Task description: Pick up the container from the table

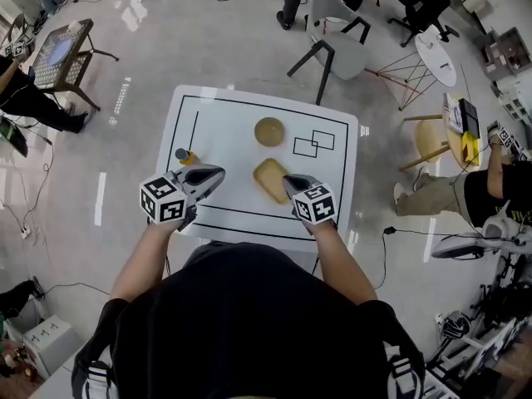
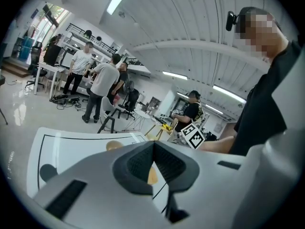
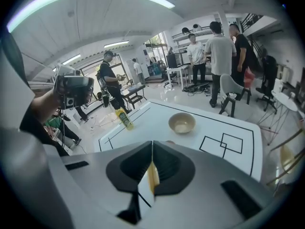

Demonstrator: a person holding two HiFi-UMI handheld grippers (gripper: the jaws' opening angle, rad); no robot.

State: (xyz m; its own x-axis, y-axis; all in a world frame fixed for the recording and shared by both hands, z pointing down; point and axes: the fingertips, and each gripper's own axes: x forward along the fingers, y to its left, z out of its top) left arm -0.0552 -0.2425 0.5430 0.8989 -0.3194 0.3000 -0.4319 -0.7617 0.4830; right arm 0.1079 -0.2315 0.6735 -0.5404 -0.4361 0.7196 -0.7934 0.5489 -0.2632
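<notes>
A tan rectangular container [image 1: 271,179] lies on the white table [image 1: 224,123], near its front edge. A round tan bowl [image 1: 268,130] stands just behind it. My right gripper [image 1: 286,181] is shut and empty, with its tip at the container's right edge. My left gripper [image 1: 221,173] hovers to the container's left, jaws together and holding nothing. In the right gripper view, the right gripper [image 3: 152,143] points down at the table; a strip of the container [image 3: 153,178] shows below the jaw tips, and the bowl [image 3: 181,123] lies beyond. In the left gripper view, the left gripper [image 2: 153,143] hides most of the container [image 2: 151,174].
A yellow bottle with a dark cap [image 1: 184,155] stands on the table's left side, just beyond my left gripper. Two overlapping black outlined squares [image 1: 313,143] mark the table's right part. Chairs [image 1: 337,36] stand past the far edge. Several people stand around the room.
</notes>
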